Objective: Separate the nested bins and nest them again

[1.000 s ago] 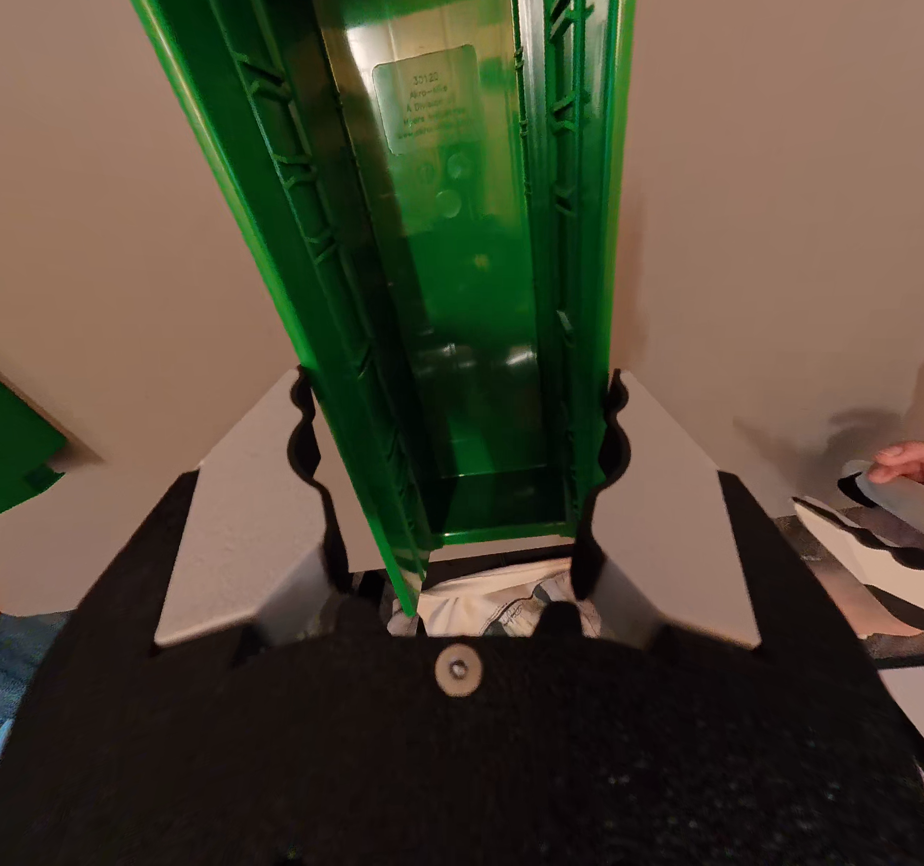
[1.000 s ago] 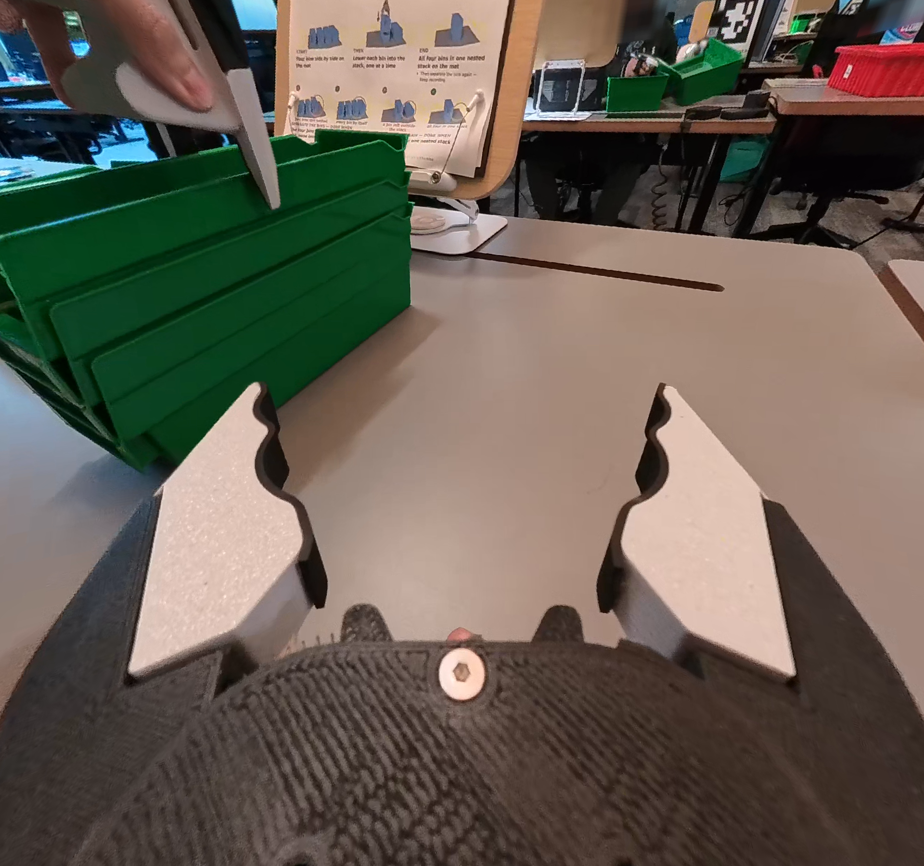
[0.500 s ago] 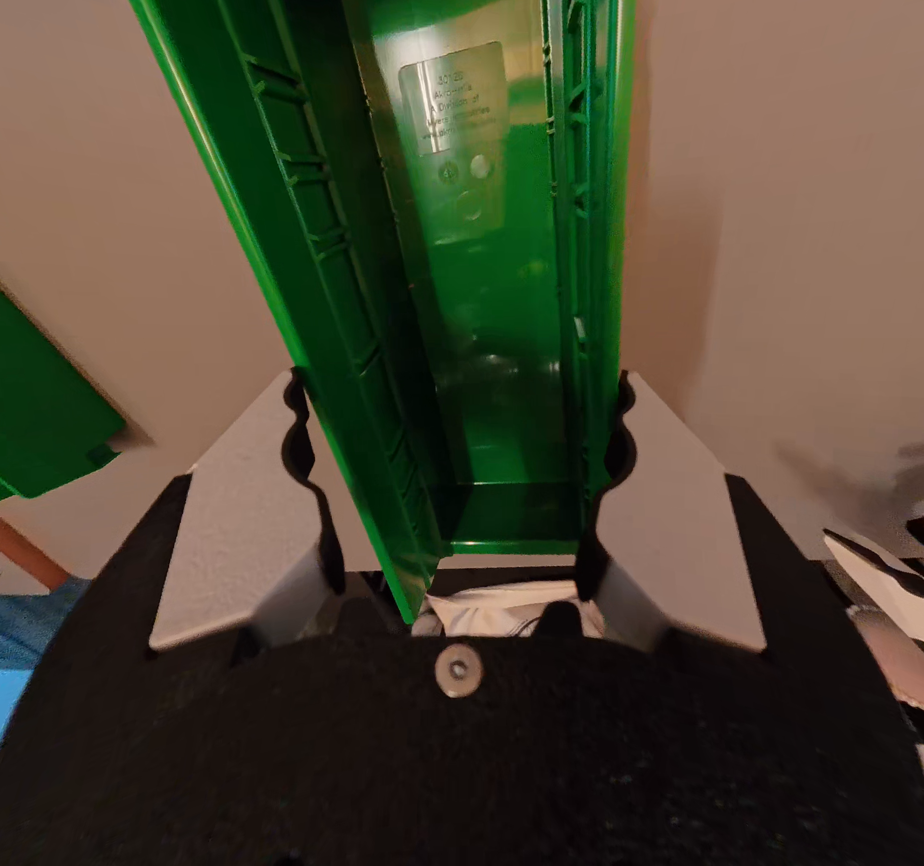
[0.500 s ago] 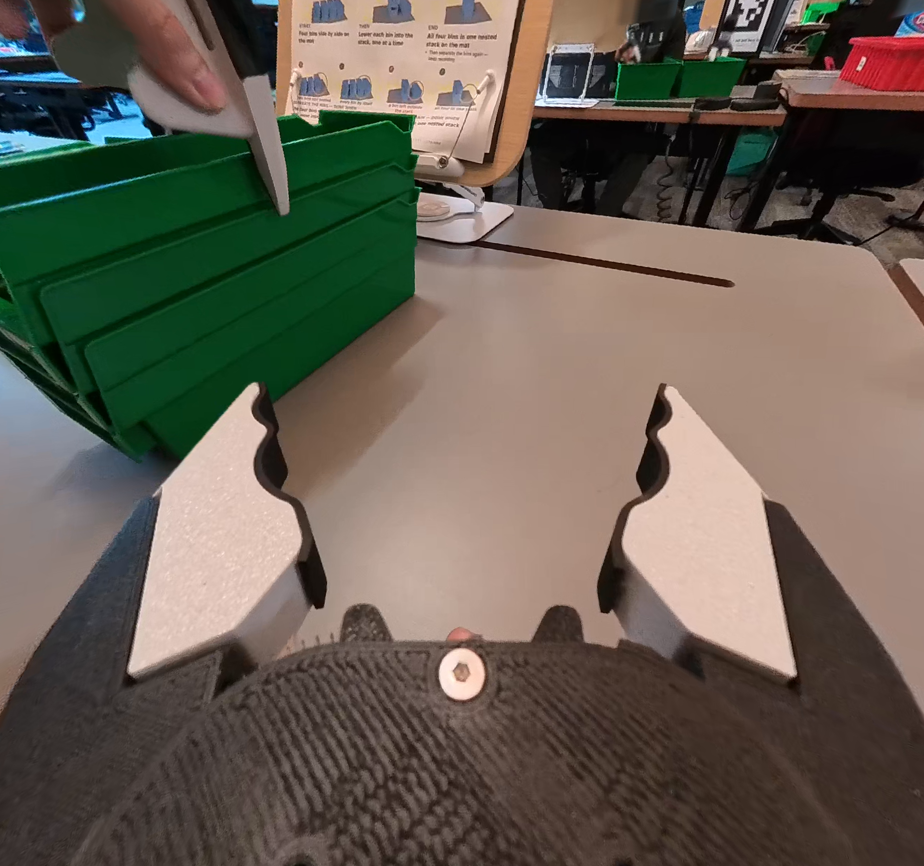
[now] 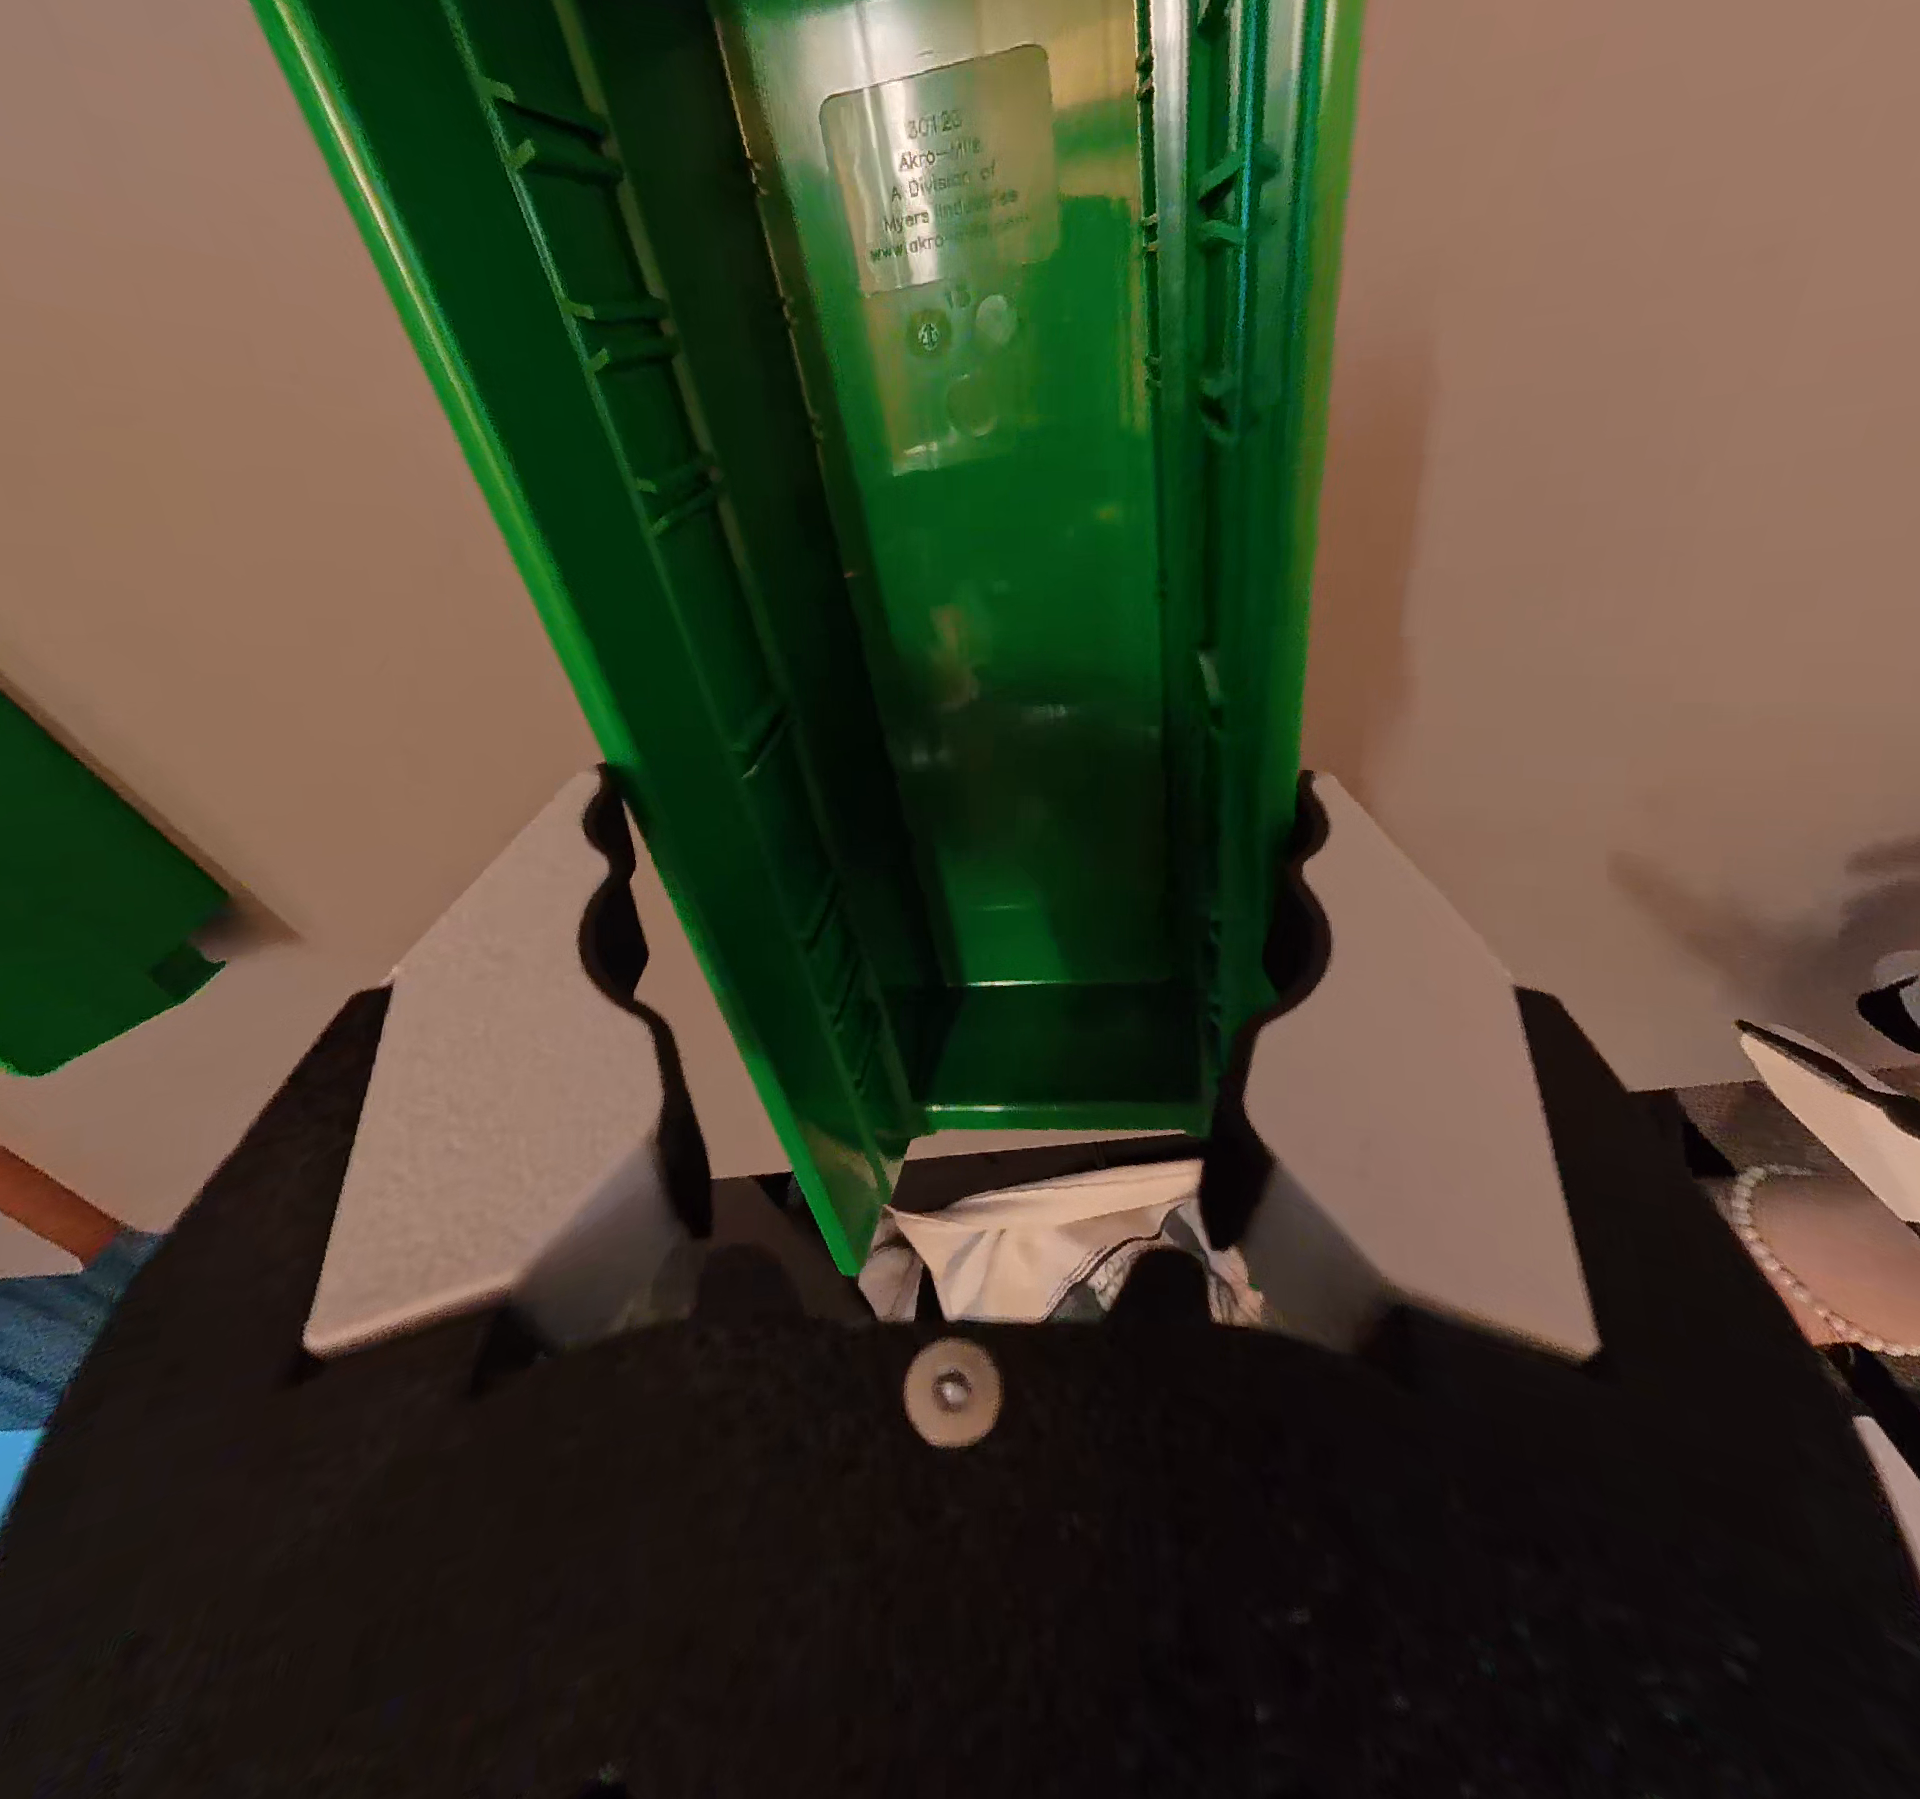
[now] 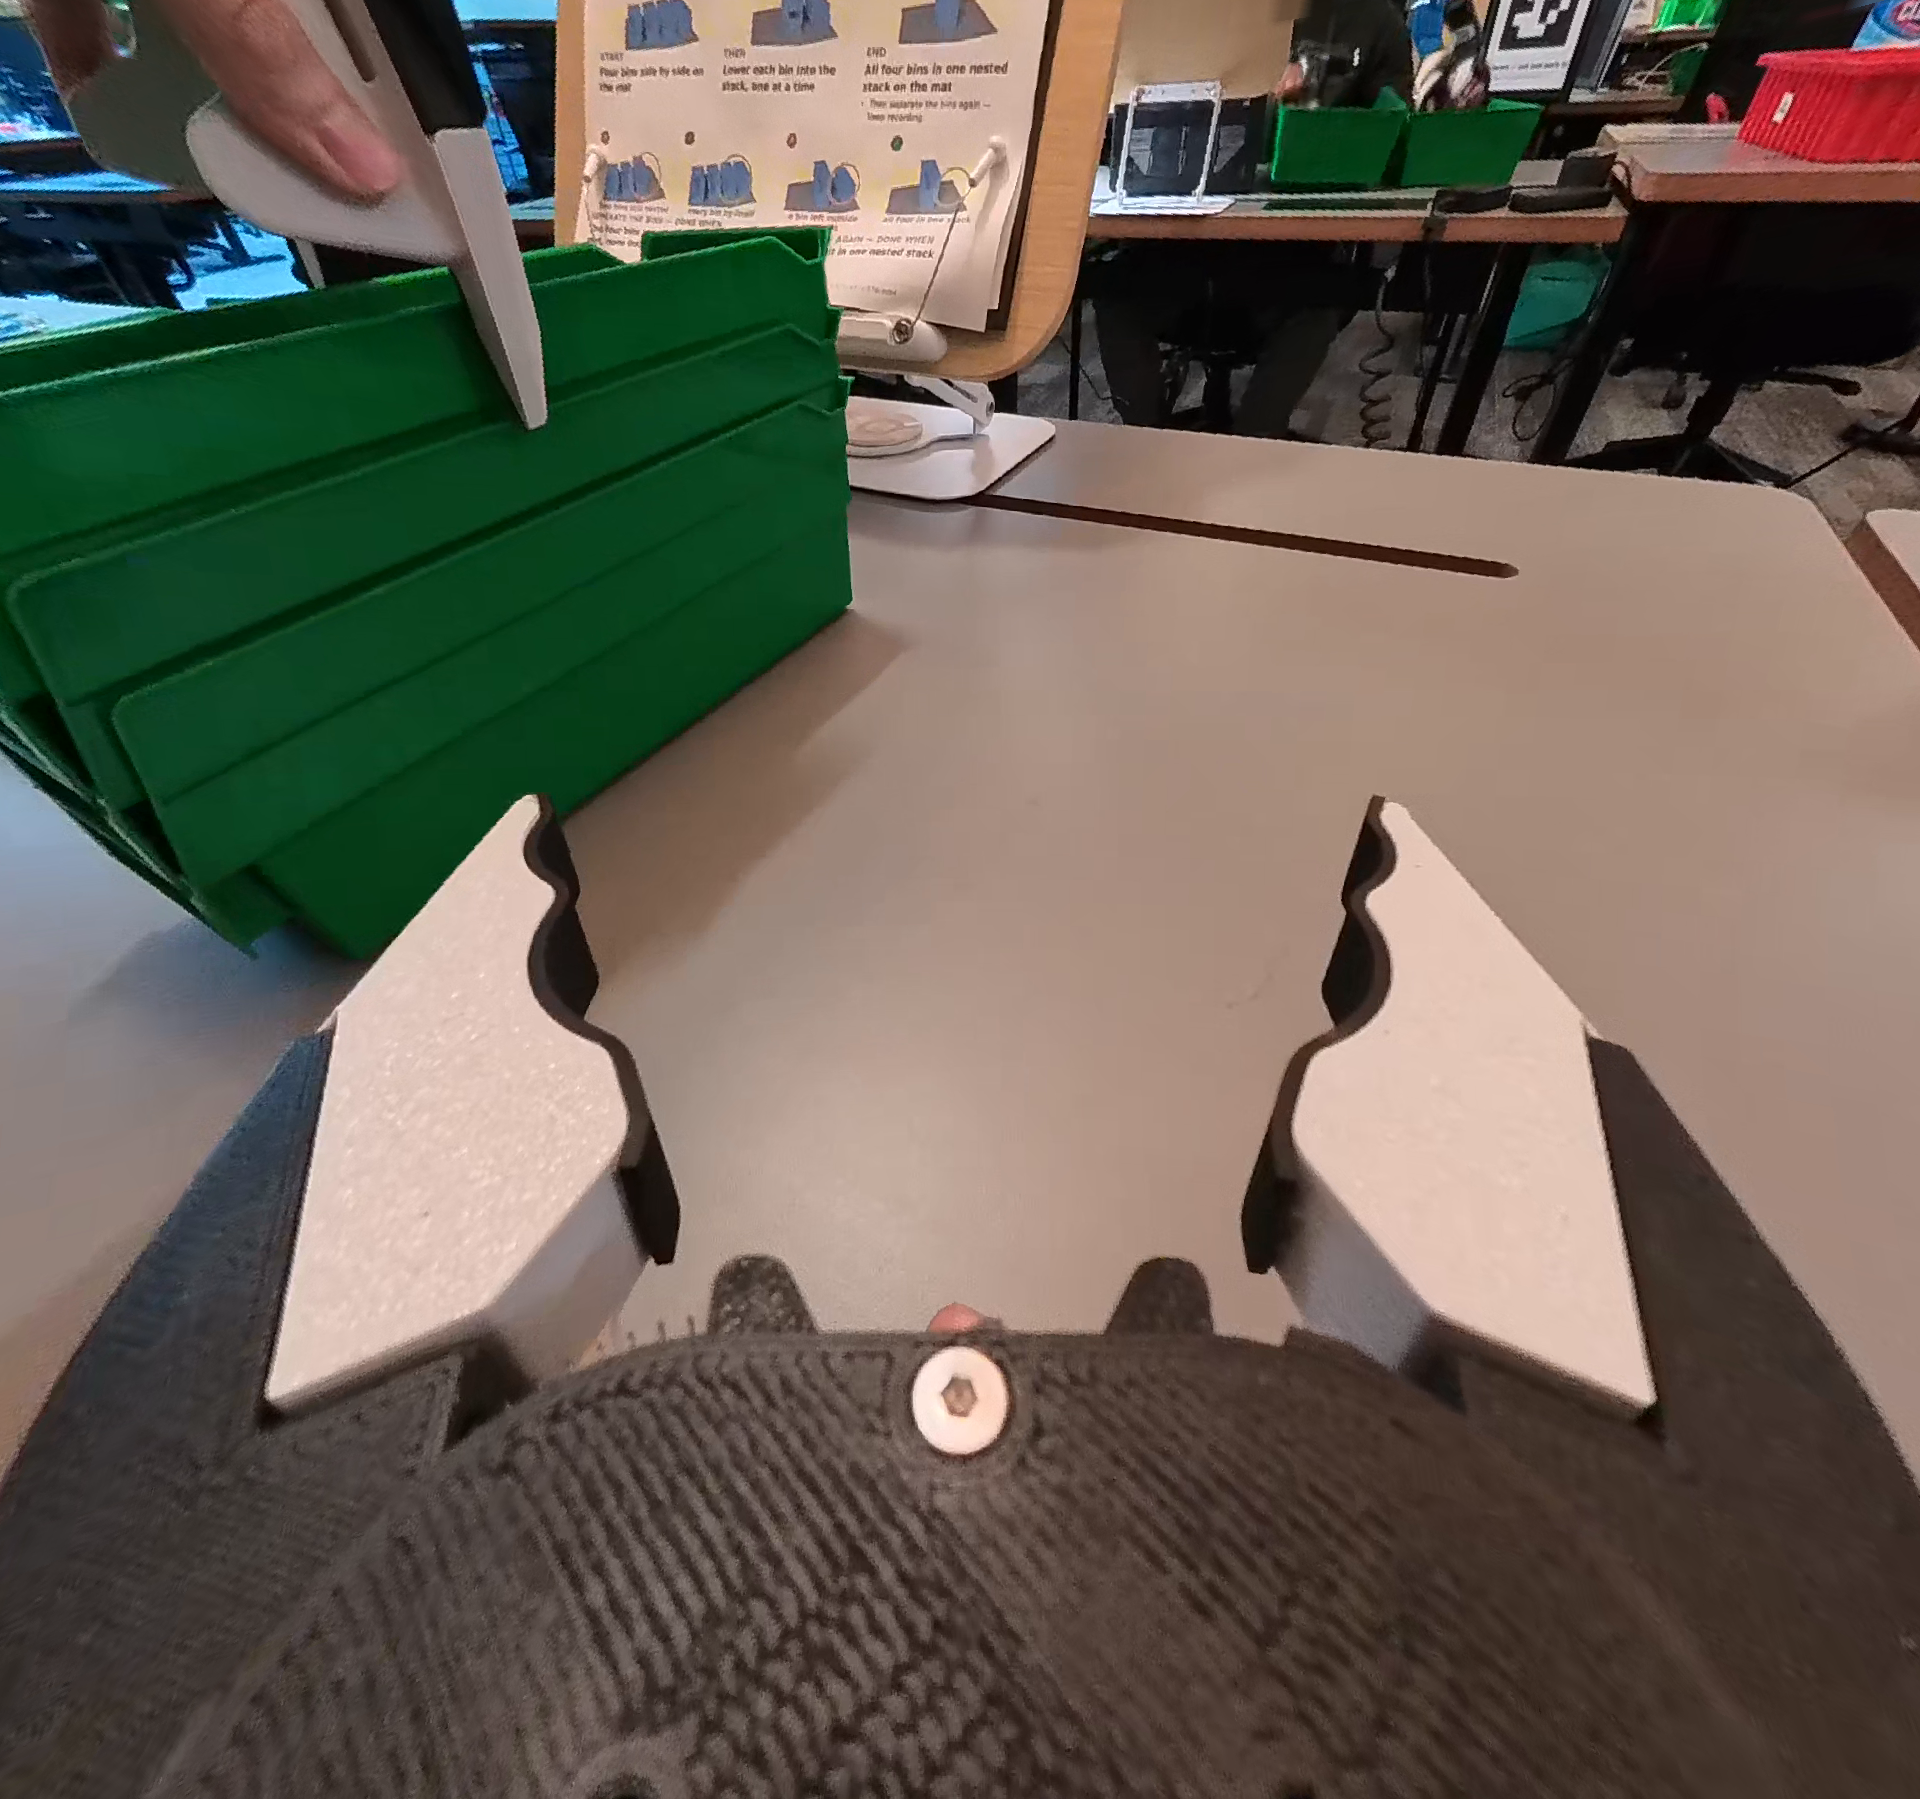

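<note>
Seemingly end-on to the left wrist camera, a long green bin runs its long axis straight away from the lens, open top facing the camera, its near short wall low in the picture between the fingers of the left gripper. That gripper is closed on the bin: the right finger presses the bin's right wall, while the left rim stands just beside the left finger (contact there cannot be told).

Against the picture a second ago, the bin sits slightly farther right in the left wrist view, and a second green piece at the left edge shows more of itself. In the right wrist view the stack of nested bins looms larger and nearer.

The bin is glossy moulded plastic, its side walls ribbed with small gussets and a pale rectangular label on its floor. The gripper fingers are flat grey plates edged with wavy black pads, on a coarse black printed body.

The right gripper hangs with its jaws wide apart over the smooth grey table, holding nothing. The nested bins rest on the table at left, tilted, with the left gripper's finger over their top rim. Behind stand an instruction sheet on a wooden board and a red bin.
</note>
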The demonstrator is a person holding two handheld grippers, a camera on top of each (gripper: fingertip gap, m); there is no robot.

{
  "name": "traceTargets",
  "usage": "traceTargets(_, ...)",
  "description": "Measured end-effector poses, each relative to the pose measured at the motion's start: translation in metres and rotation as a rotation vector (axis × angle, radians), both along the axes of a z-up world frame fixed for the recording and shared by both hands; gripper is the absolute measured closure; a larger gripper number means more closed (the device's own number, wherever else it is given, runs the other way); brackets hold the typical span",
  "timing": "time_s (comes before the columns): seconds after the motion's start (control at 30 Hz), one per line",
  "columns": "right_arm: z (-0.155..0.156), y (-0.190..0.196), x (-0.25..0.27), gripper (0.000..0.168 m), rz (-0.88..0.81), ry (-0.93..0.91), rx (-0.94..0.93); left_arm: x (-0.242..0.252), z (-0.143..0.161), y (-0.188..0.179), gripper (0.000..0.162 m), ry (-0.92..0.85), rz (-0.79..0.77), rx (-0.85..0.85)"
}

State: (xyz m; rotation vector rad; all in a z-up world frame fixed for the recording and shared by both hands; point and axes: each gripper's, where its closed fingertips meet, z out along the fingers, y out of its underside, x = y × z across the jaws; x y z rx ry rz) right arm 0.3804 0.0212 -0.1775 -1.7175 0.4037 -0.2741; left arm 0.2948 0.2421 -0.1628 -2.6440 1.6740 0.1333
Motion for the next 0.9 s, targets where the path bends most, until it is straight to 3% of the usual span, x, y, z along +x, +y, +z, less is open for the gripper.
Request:
traceTargets(0.1, -0.002, 0.000, 0.000, 0.025, 0.003, 0.003, -0.006, 0.002, -0.005, -0.005, 0.040, -0.017, 0.021, -0.038)
traceTargets(0.43, -0.004, 0.000, 0.000, 0.026, 0.006, 0.005, -0.013, 0.001, -0.001, -0.006, 0.060, 0.027, 0.034, -0.045)
traceTargets(0.9, -0.005, -0.001, 0.000, 0.027, 0.012, 0.005, -0.020, 0.000, 0.011, -0.002, 0.057, 0.041, 0.041, -0.052)
